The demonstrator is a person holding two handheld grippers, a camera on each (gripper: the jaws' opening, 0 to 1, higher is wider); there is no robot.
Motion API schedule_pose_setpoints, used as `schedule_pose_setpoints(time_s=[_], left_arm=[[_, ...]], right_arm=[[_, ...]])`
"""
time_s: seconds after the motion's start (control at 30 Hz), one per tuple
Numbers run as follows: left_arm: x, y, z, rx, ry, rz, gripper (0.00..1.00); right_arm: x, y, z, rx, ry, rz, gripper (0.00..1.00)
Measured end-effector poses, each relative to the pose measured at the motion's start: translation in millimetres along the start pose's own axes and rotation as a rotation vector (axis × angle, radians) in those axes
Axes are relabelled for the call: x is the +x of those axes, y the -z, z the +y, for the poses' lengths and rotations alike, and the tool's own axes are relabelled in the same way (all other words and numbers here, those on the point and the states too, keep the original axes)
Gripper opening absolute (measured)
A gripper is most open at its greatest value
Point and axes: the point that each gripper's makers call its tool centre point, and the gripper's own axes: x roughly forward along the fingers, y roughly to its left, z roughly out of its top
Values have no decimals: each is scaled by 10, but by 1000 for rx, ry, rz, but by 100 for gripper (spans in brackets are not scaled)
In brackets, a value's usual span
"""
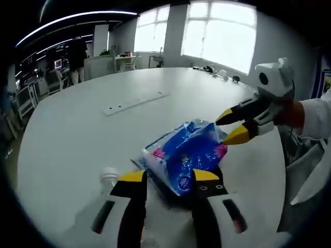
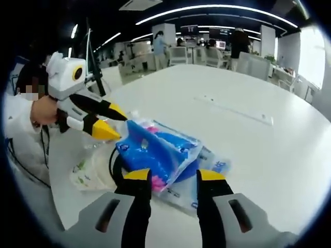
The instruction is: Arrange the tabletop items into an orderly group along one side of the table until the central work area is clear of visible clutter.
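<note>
Left tool (image 1: 169,175) parted, jaws either side of the blue packet's (image 1: 185,155) near end, not yet closed on it. Right tool (image 1: 231,127) opposite, tips slightly parted at the packet's far corner, touching or just beside; cannot tell about grip. Packet lying on a dark flat item near the worktop's (image 1: 77,134) edge, clear bottle (image 1: 107,178) just beside. Risks slipping from a shallow pinch, or knocking the bottle over with the left jaw.

On the round white table (image 1: 77,134), a crinkled blue plastic packet (image 1: 186,155) lies just beyond the left gripper (image 1: 169,176), whose yellow-tipped jaws stand apart, with the right gripper (image 1: 231,127) touching its far corner.
</note>
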Motion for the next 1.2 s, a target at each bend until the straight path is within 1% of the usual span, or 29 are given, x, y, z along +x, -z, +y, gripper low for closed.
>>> schedule_pose_setpoints(time_s=[0.07, 0.3, 0.6, 0.87, 1.07, 1.2], left_arm=[[21, 41, 11, 4, -9, 21, 23], [43, 90, 16, 8, -15, 37, 15], [49, 107, 11, 14, -12, 42, 6], [50, 108, -6, 23, -14, 42, 0], [33, 83, -43, 23, -7, 34, 0], [9, 54, -52, 26, -5, 25, 0]], right_arm=[[12, 15, -1, 5, 0, 1, 29], [51, 75, -26, 24, 10, 15, 21], [69, 97, -25, 32, 16, 24, 5], [60, 95, -33, 34, 22, 24, 2], [39, 101, -41, 25, 31, 28, 0], [5, 67, -46, 29, 35, 16, 0]])
